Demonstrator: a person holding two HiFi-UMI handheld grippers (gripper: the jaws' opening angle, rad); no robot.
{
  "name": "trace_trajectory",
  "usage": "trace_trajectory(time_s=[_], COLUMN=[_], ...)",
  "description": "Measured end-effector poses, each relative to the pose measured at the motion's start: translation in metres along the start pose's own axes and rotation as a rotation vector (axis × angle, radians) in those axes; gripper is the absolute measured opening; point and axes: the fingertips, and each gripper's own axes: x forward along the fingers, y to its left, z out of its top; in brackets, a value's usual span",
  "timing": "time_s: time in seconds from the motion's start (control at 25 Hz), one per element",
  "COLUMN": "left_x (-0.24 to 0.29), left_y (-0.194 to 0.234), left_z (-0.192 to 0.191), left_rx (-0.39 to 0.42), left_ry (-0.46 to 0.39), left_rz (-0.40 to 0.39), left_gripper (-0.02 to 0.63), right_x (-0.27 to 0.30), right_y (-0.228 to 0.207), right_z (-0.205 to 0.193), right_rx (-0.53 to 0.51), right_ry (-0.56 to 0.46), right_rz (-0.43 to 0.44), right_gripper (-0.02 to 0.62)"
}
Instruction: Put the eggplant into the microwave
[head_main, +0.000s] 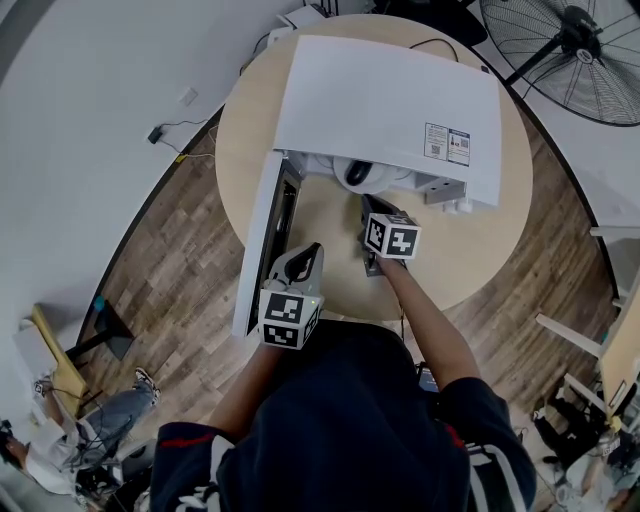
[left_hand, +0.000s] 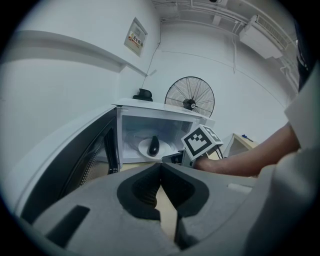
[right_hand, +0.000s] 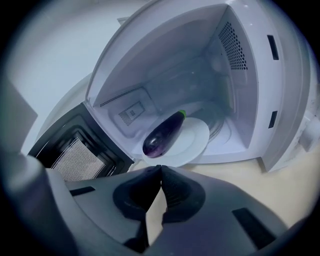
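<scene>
A dark purple eggplant (right_hand: 164, 135) lies on a white plate (right_hand: 196, 140) inside the open white microwave (head_main: 390, 105); in the left gripper view the eggplant (left_hand: 154, 145) shows as a small dark shape on the plate. My right gripper (right_hand: 160, 168) is shut and empty just in front of the microwave's opening, a short way from the plate's rim. My left gripper (left_hand: 160, 165) is shut too, holding nothing, further back and to the left, beside the swung-open door (head_main: 262, 235). From the head view the eggplant is hidden by the microwave's top.
The microwave stands on a round wooden table (head_main: 510, 215). Its door (right_hand: 75, 152) hangs open to the left, with the mesh window facing inward. A black floor fan (head_main: 575, 50) stands behind the table, and a person's legs (head_main: 90, 430) are at the lower left.
</scene>
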Motion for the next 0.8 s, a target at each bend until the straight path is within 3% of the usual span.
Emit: trace_trajectory(time_s=[0.8], left_x=[0.000], left_y=[0.013], left_z=[-0.002], left_rx=[-0.025], left_ry=[0.014], left_rz=[0.030], left_gripper=[0.014], right_x=[0.025], right_y=[-0.008], right_z=[0.023], right_rx=[0.002], right_ry=[-0.011], right_rz=[-0.007], right_gripper=[0.012])
